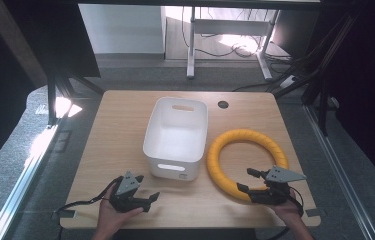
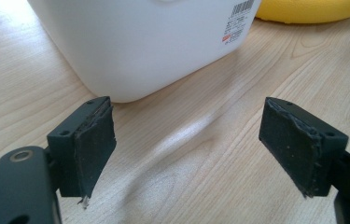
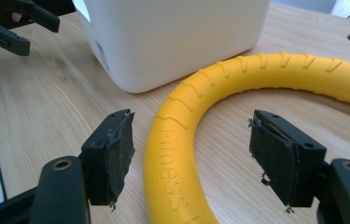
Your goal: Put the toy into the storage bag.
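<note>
At the near edge of the table, toward its left corner, the left gripper rested in the person's hand with its jaws spread wide and nothing between them. In the left gripper view its two black pads framed only bare wood, with the tub standing just beyond them. It seemed to be parked there, out of the way, while the other hand worked.

Toward the near right corner, the right gripper also had its jaws apart, and they stood one on each side of the nearest stretch of the yellow ring. In the right gripper view the foam tube ran up between the pads, one outside the ring and one inside it, and neither pad pressed on it. That straddle looked like the set-up for a pinch across the tube, the thinnest way to grasp such a wide hoop.

The ring itself lay flat on the right half of the table, just beside the white tub and apparently not touching it. The tub stood upright in the middle, its mouth open and nothing inside, probably the place meant for the ring. Near the far edge a small round hole pierced the wood.
</note>
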{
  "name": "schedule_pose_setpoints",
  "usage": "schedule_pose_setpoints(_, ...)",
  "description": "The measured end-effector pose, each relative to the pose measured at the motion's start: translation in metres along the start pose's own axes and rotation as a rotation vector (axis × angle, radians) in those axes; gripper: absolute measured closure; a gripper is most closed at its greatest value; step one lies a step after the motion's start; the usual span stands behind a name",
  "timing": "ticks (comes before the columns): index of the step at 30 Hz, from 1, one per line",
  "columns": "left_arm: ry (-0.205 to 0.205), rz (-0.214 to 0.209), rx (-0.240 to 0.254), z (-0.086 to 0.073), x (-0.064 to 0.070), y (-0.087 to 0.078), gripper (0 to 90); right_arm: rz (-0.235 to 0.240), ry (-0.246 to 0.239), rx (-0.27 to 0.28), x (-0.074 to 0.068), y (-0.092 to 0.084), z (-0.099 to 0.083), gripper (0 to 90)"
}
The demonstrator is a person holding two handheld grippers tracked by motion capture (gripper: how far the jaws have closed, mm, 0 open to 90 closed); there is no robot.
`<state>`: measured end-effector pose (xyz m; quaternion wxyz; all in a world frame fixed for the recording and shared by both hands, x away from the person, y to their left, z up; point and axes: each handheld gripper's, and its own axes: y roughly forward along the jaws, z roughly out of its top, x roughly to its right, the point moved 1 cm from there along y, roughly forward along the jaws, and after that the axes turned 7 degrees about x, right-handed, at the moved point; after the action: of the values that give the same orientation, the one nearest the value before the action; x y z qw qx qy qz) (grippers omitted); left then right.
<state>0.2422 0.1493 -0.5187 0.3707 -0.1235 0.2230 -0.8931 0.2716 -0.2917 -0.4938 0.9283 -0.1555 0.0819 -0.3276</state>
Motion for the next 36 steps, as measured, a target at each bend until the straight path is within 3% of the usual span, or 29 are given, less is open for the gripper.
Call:
schedule_pose_setpoints(12,-0.005,-0.006,-0.011,-0.001,0.001,0.003,19.0,-0.011,-0.007,-0.049,0.011,-0.019,0.014,30.0)
schedule_pose_setpoints(21,-0.003,-0.004,-0.014,-0.001,0.001,0.003,19.5,0.045,-0.078,-0.189,0.011,-0.010,0.036,29.6)
schedule_pose_setpoints(24,-0.001,-0.008,-0.019,-0.001,0.001,0.004,19.5,0.070,-0.103,-0.258,0.014,-0.003,0.042,29.2)
schedule_pose_setpoints(36,0.003,-0.006,-0.026,-0.002,0.001,0.004,19.5,0.181,-0.160,-0.449,0.008,0.027,0.044,28.1)
